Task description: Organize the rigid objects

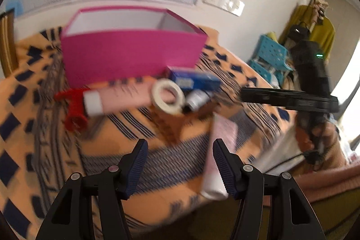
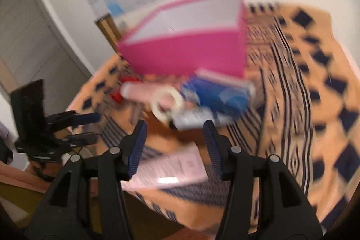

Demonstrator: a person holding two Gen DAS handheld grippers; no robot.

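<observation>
Tape roll (image 1: 167, 96) leans against pink tube (image 1: 117, 100), beside blue box (image 1: 193, 80).

Both wrist cameras looked forward past their fingers, fairly near, at the shared pink box (image 1: 132, 53) (image 2: 186, 53) and tape (image 1: 167, 96) (image 2: 167, 102), though blurred.

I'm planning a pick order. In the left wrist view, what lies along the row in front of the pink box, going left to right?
Red spray trigger → pink bottle with a white cap → roll of white tape → small grey tube. The blue carton overlaps the last two from behind, so it is left unplaced.
</observation>
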